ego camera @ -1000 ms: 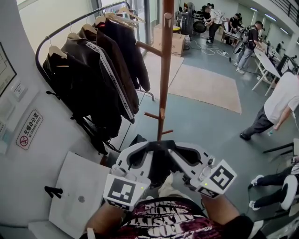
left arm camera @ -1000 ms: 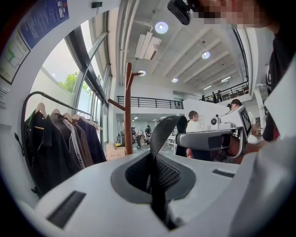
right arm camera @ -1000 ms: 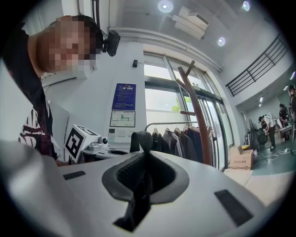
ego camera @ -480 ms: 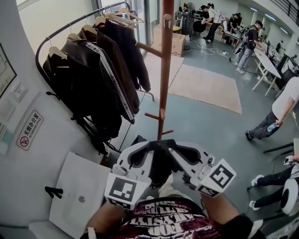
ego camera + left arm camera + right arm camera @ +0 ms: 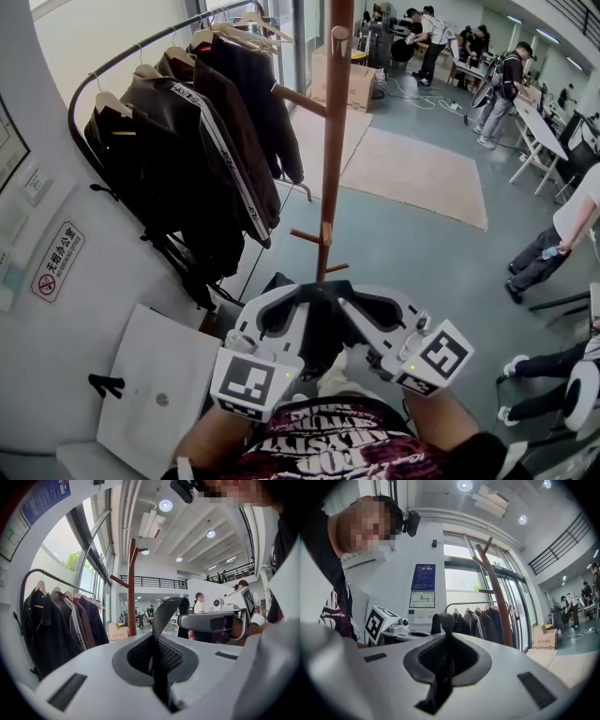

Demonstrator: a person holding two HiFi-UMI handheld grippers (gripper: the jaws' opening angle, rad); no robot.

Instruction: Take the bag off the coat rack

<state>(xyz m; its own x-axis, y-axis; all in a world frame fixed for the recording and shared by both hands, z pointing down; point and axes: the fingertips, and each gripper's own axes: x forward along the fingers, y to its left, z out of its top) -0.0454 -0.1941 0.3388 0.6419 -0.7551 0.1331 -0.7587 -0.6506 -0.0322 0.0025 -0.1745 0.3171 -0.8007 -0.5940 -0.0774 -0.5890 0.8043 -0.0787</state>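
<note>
I find the left gripper (image 5: 157, 660) closed on the bag's black strap (image 5: 166, 616). The strap passes through the slit between its pads and loops up above them. The right gripper (image 5: 440, 667) is clamped on the same strap in like fashion. In the head view both grippers meet tip to tip close before the person's body. The bag (image 5: 319, 339) hangs dark between and beneath them, near the wooden coat rack (image 5: 330, 169). I cannot tell whether it touches the pole.

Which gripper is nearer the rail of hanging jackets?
Left. The left gripper sits toward the jackets, shut on the bag strap; the right gripper grips that strap on the far side.
</note>
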